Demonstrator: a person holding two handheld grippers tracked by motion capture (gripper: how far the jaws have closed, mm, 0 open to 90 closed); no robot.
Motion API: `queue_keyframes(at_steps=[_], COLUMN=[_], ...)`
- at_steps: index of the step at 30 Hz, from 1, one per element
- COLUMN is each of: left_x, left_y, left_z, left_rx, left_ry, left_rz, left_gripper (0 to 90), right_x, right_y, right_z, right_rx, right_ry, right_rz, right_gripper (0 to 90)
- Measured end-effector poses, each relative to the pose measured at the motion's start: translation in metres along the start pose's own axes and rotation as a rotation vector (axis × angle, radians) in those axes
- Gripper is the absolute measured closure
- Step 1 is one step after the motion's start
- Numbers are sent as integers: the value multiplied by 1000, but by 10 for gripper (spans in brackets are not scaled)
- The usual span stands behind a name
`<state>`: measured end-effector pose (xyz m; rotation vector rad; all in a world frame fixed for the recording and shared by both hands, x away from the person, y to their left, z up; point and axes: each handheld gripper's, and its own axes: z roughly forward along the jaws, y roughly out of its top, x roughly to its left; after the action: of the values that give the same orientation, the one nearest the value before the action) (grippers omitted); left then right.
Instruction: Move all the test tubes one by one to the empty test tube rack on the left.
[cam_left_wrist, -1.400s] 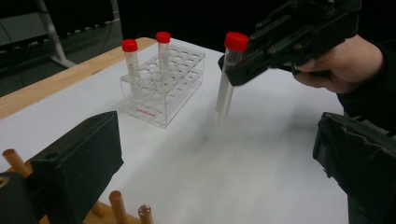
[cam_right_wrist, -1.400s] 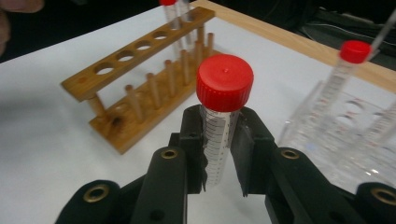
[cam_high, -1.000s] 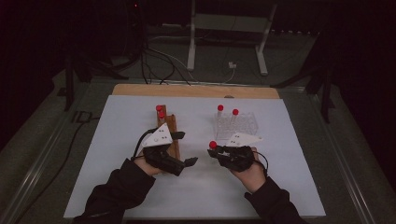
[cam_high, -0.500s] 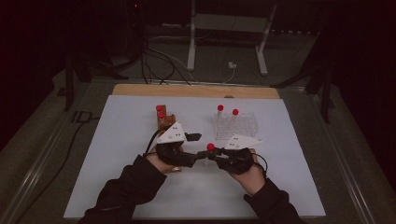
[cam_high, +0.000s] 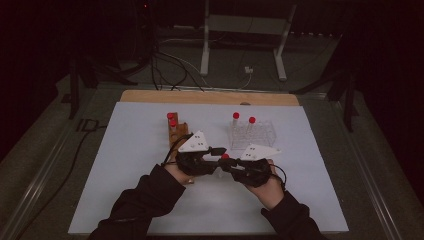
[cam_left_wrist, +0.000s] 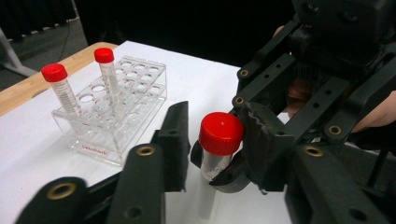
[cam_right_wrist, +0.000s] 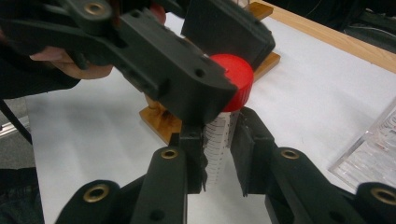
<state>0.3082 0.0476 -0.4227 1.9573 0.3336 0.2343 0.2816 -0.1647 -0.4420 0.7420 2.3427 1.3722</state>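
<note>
From my remote station I note a clear plastic tube rack (cam_high: 252, 134) standing on the white table sheet (cam_high: 125, 165) ahead of the right gripper, with two red-capped tubes (cam_high: 235, 122) upright in its far row. A wooden rack (cam_high: 176, 130) sits ahead of the left gripper and carries two more red-capped tubes (cam_high: 171, 118). A wooden board edge (cam_high: 210, 97) runs along the far side of the sheet.

In the high view the two grippers meet at mid-table and their bodies cover nearly all of the tube between them; just its cap shows there. In the right gripper view the left gripper blocks most of the wooden rack.

The right gripper (cam_right_wrist: 218, 147) is clamped on the body of a centrifuge tube (cam_left_wrist: 215, 158), held upright above the sheet. The left gripper (cam_left_wrist: 212, 140) has its jaws on either side of the tube's red cap (cam_right_wrist: 236, 84); I cannot tell whether they press it. The tube body is translucent with printed graduation marks, and its lower tip is blurred.
</note>
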Motion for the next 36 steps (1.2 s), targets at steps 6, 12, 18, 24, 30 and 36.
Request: queue_keyframes(at_steps=[6, 12, 18, 24, 30, 36], left_x=[0, 1, 2, 7, 14, 23], left_y=[0, 1, 4, 8, 11, 13], left_z=[1, 0, -2, -11, -23, -38], left_rx=[20, 12, 4, -15, -37, -54], left_ry=[6, 5, 14, 42, 75, 116], left_rz=[19, 18, 14, 14, 6, -4], left_gripper=[711, 719, 720, 721, 721, 721], right_x=[-1, -2, -2, -3, -6, -7], right_y=[-1, 0, 0, 0, 2, 3], right_z=[1, 1, -1, -4, -9, -11], right_rx=[8, 2, -21, -33, -57, -77], right_ry=[-3, 2, -8, -34, -30, -41], right_rz=[6, 10, 22, 21, 30, 55], right_gripper=[752, 752, 692, 604, 467, 277])
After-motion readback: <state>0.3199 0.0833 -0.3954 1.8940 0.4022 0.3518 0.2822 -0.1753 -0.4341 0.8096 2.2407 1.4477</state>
